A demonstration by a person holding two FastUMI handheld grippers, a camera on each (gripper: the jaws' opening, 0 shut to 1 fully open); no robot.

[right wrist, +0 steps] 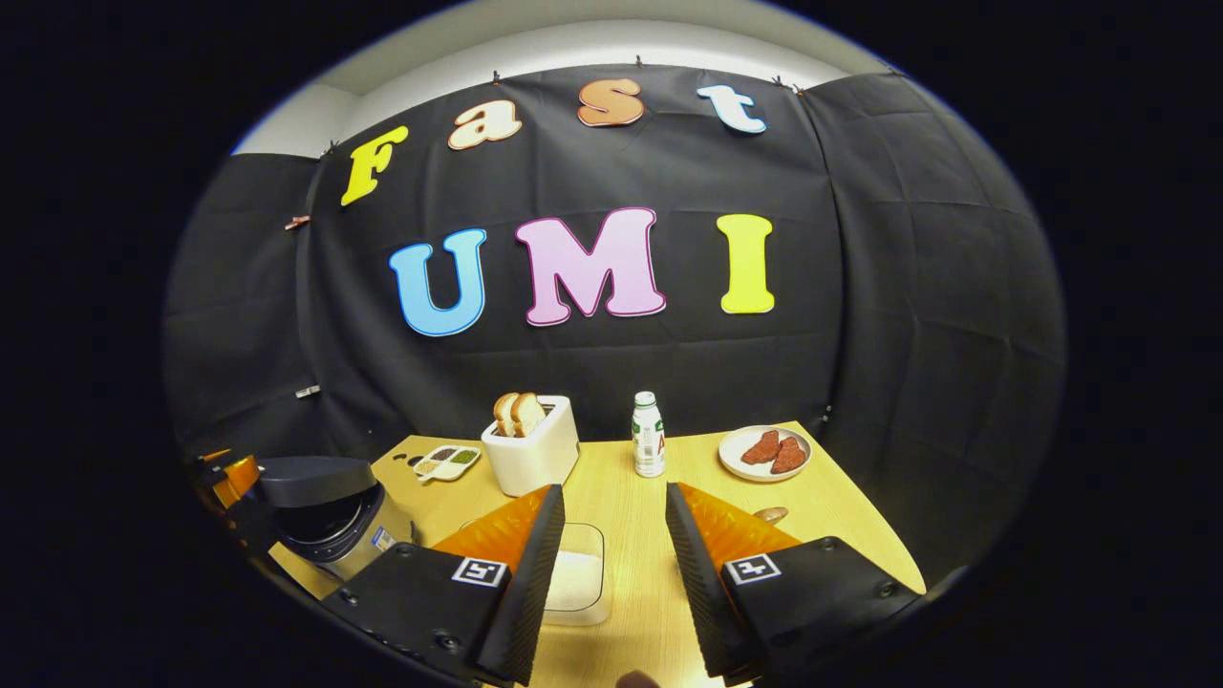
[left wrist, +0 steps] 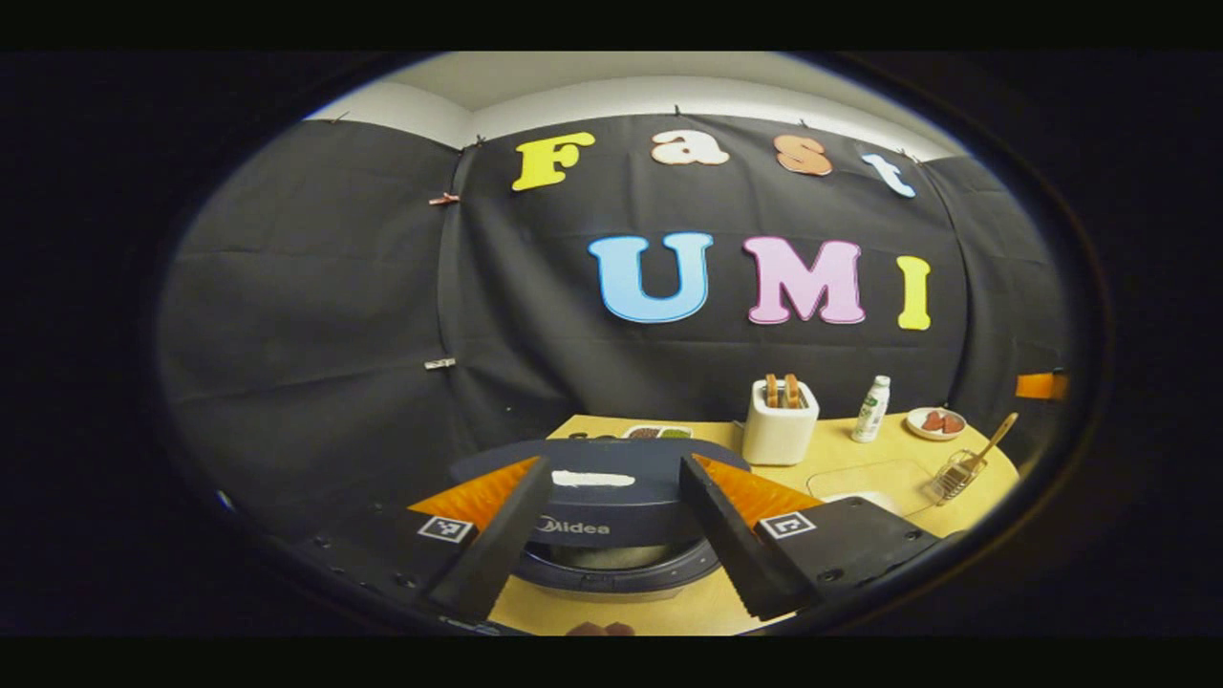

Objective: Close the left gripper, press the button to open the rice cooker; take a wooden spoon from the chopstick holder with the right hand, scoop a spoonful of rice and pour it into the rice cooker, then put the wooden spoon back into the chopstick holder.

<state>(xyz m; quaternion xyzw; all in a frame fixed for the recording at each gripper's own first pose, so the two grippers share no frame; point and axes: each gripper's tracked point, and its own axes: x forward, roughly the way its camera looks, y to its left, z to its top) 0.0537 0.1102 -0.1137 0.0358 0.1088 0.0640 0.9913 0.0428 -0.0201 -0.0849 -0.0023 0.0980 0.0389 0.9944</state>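
Note:
The dark rice cooker (left wrist: 611, 564) sits right in front of my left gripper (left wrist: 613, 463), its lid (left wrist: 592, 483) raised over the pot rim. That gripper is open, a finger on each side of the lid, touching nothing. Far right on the table a wire chopstick holder (left wrist: 955, 475) carries the wooden spoon (left wrist: 998, 435). A clear box of white rice (left wrist: 865, 483) lies beside it. My right gripper (right wrist: 613, 492) hangs open above the rice box (right wrist: 578, 578). The cooker (right wrist: 320, 521) stands at the left with its lid up. A brown spoon end (right wrist: 769, 514) peeks over the right finger.
On the wooden table (right wrist: 621, 497) stand a white toaster (right wrist: 530, 444) with bread, a small bottle (right wrist: 648, 435), a plate of meat (right wrist: 764, 451) and a divided dish (right wrist: 446, 462). The black cloth wall closes the back and sides. The left gripper (right wrist: 225, 478) shows beside the cooker.

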